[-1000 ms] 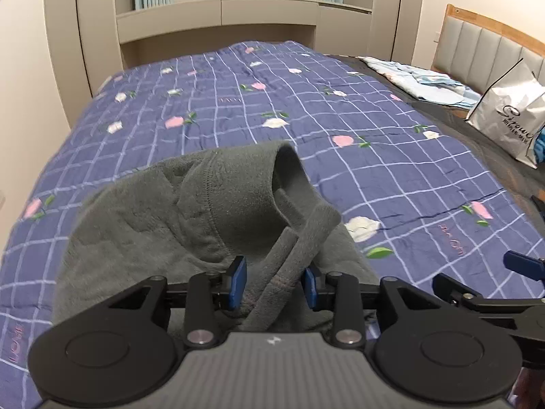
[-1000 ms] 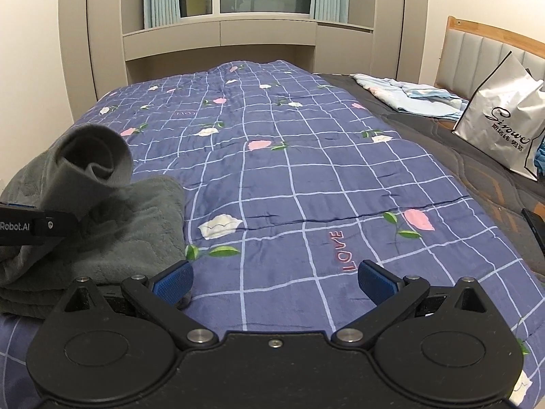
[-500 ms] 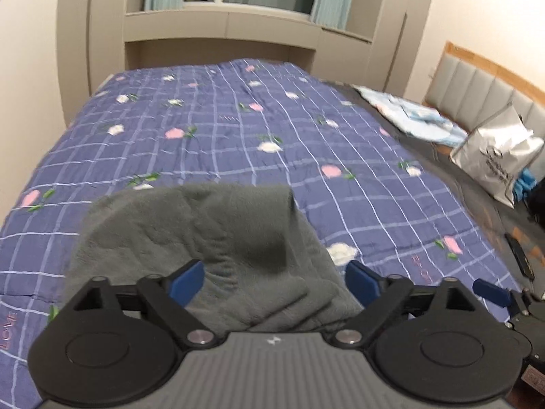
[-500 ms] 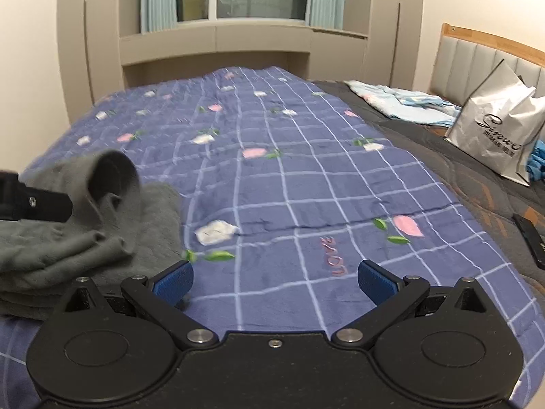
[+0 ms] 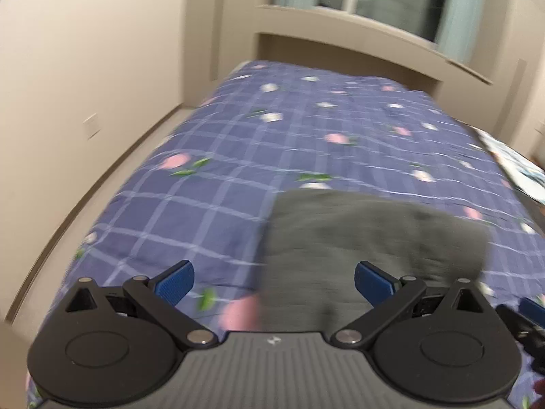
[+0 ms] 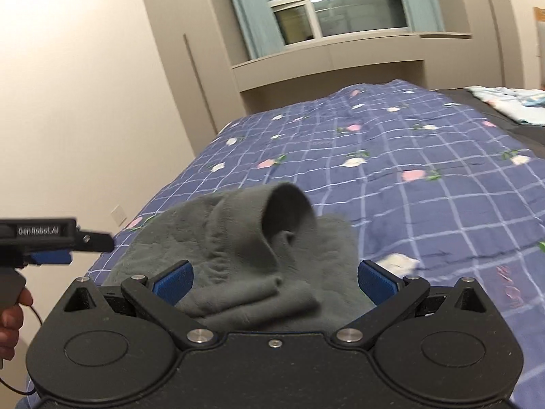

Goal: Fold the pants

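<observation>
The grey fleece pants (image 6: 259,259) lie folded in a thick stack on the blue checked bedspread (image 6: 425,184), with one cuff standing up in a loop on top. They also show in the blurred left wrist view (image 5: 368,238). My right gripper (image 6: 274,281) is open, its blue pads on either side of the stack's near edge. My left gripper (image 5: 274,281) is open and empty, above the bedspread (image 5: 211,204) just left of the pants. It also shows in the right wrist view (image 6: 58,242), held at the far left.
A beige wall (image 5: 68,102) and the floor run along the bed's left side. Built-in cabinets and a window (image 6: 340,10) stand beyond the bed. Light blue clothes (image 6: 507,102) lie at the far right of the bed.
My left gripper let go of the pants cuff, opened and swung left. My right gripper moved left over the folded stack.
</observation>
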Demonstrator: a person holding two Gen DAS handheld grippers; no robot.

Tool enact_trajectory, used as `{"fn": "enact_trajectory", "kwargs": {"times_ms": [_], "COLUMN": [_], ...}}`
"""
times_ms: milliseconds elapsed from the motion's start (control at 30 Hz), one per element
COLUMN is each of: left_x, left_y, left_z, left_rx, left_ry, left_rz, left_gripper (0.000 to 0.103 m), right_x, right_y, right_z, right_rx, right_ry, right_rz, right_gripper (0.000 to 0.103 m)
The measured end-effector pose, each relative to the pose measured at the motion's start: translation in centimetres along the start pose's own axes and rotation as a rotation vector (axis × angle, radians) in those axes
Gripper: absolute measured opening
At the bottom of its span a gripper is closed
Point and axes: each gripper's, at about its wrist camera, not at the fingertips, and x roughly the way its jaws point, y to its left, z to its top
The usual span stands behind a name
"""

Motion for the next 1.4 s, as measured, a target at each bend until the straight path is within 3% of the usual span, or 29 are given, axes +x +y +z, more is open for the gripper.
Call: {"fn": "enact_trajectory", "kwargs": {"times_ms": [133,233,400,667,733,933,1100,1133,1200,1233,1267,1400], "left_x": [1.9,3.1,4.6,5.2,5.1,4.7,5.0,4.9,4.9,4.9,4.9,4.9], "left_y": [3.0,4.0,3.8,3.5,3.4,2.6,1.8,1.8,1.7,1.7,1.7,1.8], "left_z": [0.0,-0.4,-1.1,-1.4,-1.3,-1.4,-1.8,-1.9,-1.9,-1.9,-1.9,-1.9], "left_rx": [-0.046,-0.05,-0.045,-0.034,-0.031,0.0,0.022,0.023,0.024,0.024,0.024,0.023], "left_ry": [0.033,0.063,0.095,0.112,0.11,0.11,0.109,0.107,0.105,0.105,0.105,0.105], "left_rz": [0.062,0.072,0.056,0.035,0.034,0.003,0.005,0.006,0.006,0.006,0.005,0.005], "left_gripper": [0.102,0.102,0.102,0.102,0.102,0.096,0.096,0.096,0.096,0.096,0.096,0.096], "right_x": [2.2,3.8,6.0,6.2,5.8,3.6,3.0,2.9,2.5,2.1,1.6,0.3], "right_y": [0.4,0.6,1.5,2.2,1.9,1.7,0.8,0.5,-0.1,-0.4,-0.7,-2.3], "right_z": [0.7,1.3,2.2,2.3,2.4,2.1,1.7,1.6,1.2,0.9,0.6,-1.4], "right_rx": [0.014,0.012,-0.002,-0.07,-0.067,-0.039,-0.017,-0.01,0.009,0.02,0.035,0.13], "right_ry": [0.027,0.037,0.041,0.026,0.02,-0.017,-0.007,0.004,0.009,0.007,0.002,0.029], "right_rz": [0.032,0.035,0.045,-0.01,-0.005,-0.015,-0.076,-0.076,-0.072,-0.067,-0.059,-0.035], "right_gripper": [0.102,0.097,0.072,0.022,0.014,0.005,0.006,0.016,0.047,0.072,0.086,0.086]}}
